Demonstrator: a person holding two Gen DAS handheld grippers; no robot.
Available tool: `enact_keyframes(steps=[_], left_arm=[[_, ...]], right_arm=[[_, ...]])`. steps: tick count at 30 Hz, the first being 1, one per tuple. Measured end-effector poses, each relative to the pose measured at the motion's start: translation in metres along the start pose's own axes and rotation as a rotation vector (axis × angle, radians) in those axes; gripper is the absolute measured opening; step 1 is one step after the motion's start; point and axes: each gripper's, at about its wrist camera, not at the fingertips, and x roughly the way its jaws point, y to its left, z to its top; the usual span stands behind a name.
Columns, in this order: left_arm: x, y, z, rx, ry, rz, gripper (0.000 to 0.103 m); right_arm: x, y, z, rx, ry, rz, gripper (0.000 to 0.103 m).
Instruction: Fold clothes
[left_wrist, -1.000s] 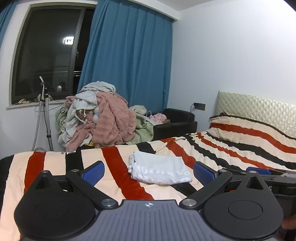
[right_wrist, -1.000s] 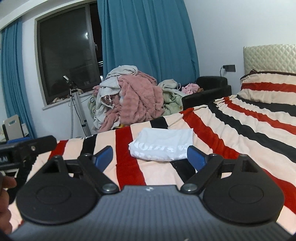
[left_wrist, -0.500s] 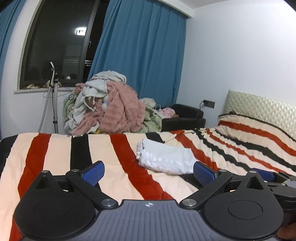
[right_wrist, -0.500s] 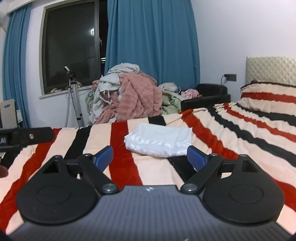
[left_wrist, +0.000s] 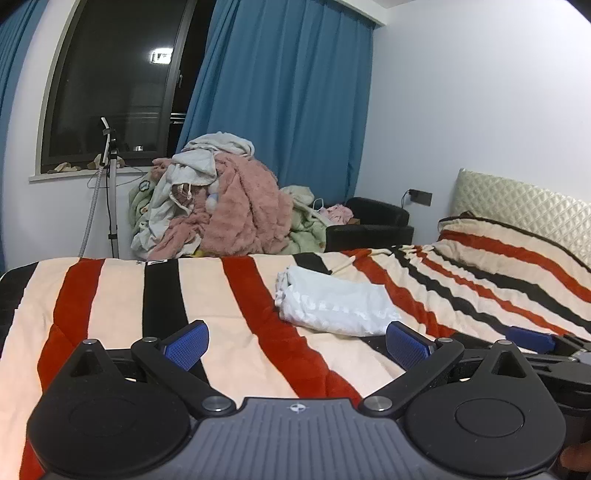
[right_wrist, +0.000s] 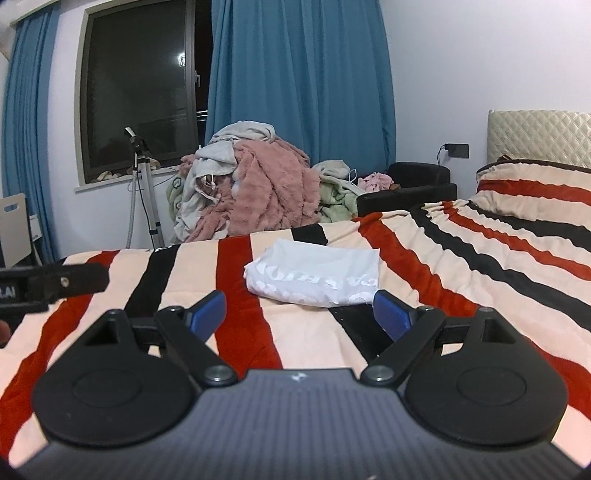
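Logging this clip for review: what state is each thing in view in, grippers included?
Left gripper: open, empty, above the bed.
Right gripper: open, empty, above the bed.
White garment: folded, lying flat on the striped blanket, touched by neither gripper.
Striped blanket: spread over the bed, somewhat rumpled towards the pillow.
Clothes pile: heaped, unfolded, beyond the bed.
Curtain: drawn aside, window uncovered.

Garment print (right_wrist: 314, 286) illegible, headboard (left_wrist: 524, 206) cropped.
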Motion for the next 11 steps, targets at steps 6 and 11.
enact_keyframes(steps=[6,11], left_arm=[[0.0006,-0.0002,-0.0019,-0.005,0.002,0.005,0.103],[0.0008,-0.0007,-0.0036,-0.002,0.001,0.003,0.103]], right_arm=[[-0.0025,0.0008,0.0003,-0.003,-0.007,-0.004,0.088],[-0.0016,-0.0001,0.0001,0.003,0.0,-0.004,0.088]])
